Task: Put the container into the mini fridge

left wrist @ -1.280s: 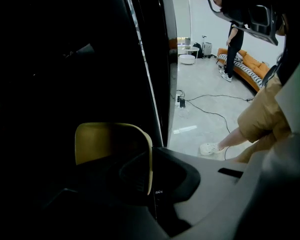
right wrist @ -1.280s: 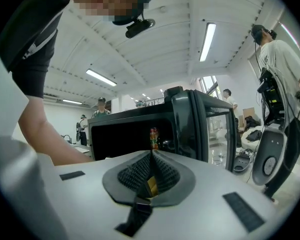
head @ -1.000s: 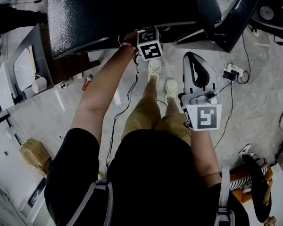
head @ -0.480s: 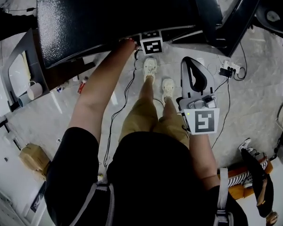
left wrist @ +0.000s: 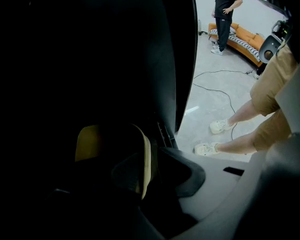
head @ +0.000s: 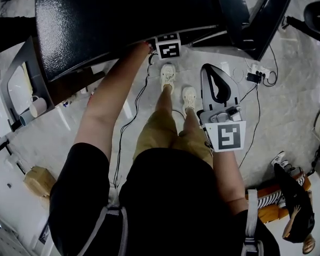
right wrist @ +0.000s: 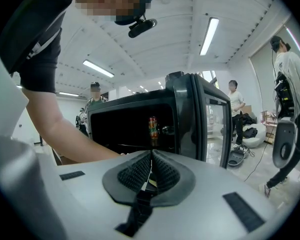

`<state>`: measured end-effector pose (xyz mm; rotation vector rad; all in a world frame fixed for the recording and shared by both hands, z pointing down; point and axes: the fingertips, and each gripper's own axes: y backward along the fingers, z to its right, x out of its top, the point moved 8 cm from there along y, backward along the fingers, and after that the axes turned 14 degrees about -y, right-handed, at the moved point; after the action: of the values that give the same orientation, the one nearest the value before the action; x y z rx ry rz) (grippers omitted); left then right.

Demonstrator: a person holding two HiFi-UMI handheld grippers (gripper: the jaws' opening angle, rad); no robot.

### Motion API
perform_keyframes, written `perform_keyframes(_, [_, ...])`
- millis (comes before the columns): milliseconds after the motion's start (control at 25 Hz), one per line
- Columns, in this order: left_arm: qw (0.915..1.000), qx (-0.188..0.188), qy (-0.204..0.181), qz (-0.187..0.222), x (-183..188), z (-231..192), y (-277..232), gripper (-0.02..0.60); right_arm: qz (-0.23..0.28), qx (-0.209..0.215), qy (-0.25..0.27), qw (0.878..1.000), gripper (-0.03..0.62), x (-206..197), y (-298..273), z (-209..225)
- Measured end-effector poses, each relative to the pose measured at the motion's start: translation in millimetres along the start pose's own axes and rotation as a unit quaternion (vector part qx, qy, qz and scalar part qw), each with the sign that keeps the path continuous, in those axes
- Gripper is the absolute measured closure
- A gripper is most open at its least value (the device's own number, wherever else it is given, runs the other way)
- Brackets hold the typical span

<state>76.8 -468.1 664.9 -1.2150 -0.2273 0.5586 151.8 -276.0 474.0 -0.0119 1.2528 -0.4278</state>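
Note:
The black mini fridge [head: 122,20] fills the top of the head view, with its door [head: 261,20] swung open at the right. My left arm reaches into it, and only the left gripper's marker cube [head: 168,47] shows under the fridge's front edge. In the left gripper view the left gripper [left wrist: 151,170] is in the dark interior, shut on a yellowish container [left wrist: 97,144] with a cream rim. My right gripper [head: 213,73] hangs shut and empty in front of the fridge. Its pads [right wrist: 140,171] meet, and a can [right wrist: 153,128] stands inside the open fridge [right wrist: 130,124].
Two mugs [head: 36,106] sit on a low shelf at the left. A power strip [head: 254,74] and cables lie on the floor by the door. A cardboard box [head: 36,180] is at the lower left, and an orange sofa [head: 274,207] at the right. People stand nearby [left wrist: 224,4].
My left gripper has moved further forward under the fridge's top, deeper into the fridge. The right gripper has stayed shut and hardly shifted.

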Motion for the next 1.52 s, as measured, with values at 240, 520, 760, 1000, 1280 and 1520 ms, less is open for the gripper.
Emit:
perform_keyframes(240, [0.9998, -0.003, 0.018, 0.009, -2.9, -1.5, -1.0, 0.463, 0.003, -0.001, -0.008, 1.0, 0.557, 1.2, -1.0, -1.4])
perform_keyframes(520, [0.9995, -0.006, 0.027, 0.016, -4.1, 0.7, 8.8, 0.477, -0.007, 0.006, 0.002, 1.0, 0.557, 0.8, 6.3, -1.7])
perform_keyframes(760, [0.9993, 0.008, 0.033, 0.016, 2.5, 0.7, 31.6, 0.479, 0.016, 0.021, 0.012, 1.0, 0.557, 20.4, 21.9, -12.2])
perform_keyframes(1000, [0.9969, 0.039, 0.068, 0.006, 14.4, 6.7, 70.9, 0.486, 0.052, 0.045, 0.001, 0.998, 0.557, 47.5, 45.5, -24.9])
perform_keyframes(1280, [0.9927, 0.067, 0.1, 0.009, 44.1, 29.0, 120.9, 0.494, 0.041, 0.09, 0.038, 0.994, 0.557, 53.8, 90.8, -28.5])
perform_keyframes(1520, [0.9867, 0.1, 0.128, 0.008, 61.1, 45.9, 170.1, 0.494, 0.06, 0.121, 0.038, 0.99, 0.557, 68.4, 120.5, -33.3])
